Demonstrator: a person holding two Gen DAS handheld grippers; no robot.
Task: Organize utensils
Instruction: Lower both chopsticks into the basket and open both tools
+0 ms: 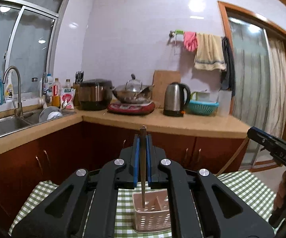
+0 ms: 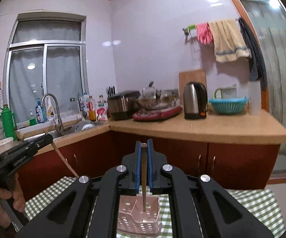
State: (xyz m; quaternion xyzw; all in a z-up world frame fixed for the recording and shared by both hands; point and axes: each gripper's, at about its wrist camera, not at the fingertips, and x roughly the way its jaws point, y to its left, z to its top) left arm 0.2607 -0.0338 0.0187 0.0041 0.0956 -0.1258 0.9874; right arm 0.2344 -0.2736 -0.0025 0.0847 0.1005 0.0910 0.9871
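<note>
While both grippers are clamped on chopsticks, treat this as a lowering job. Your left gripper (image 1: 143, 144) pinches one chopstick (image 1: 142, 164) upright between its blue pads, tip hanging over the left side of the pink slotted basket (image 1: 153, 218) on the green checked cloth (image 1: 43, 194). Your right gripper (image 2: 144, 148) holds its own chopstick (image 2: 144, 178) the same way, tip over the same basket (image 2: 139, 224); from this angle I can't tell which compartment. Keep each stick vertical, bring the tip well inside the rim before you let go, and sink one hand at a time so the sticks don't cross.
</note>
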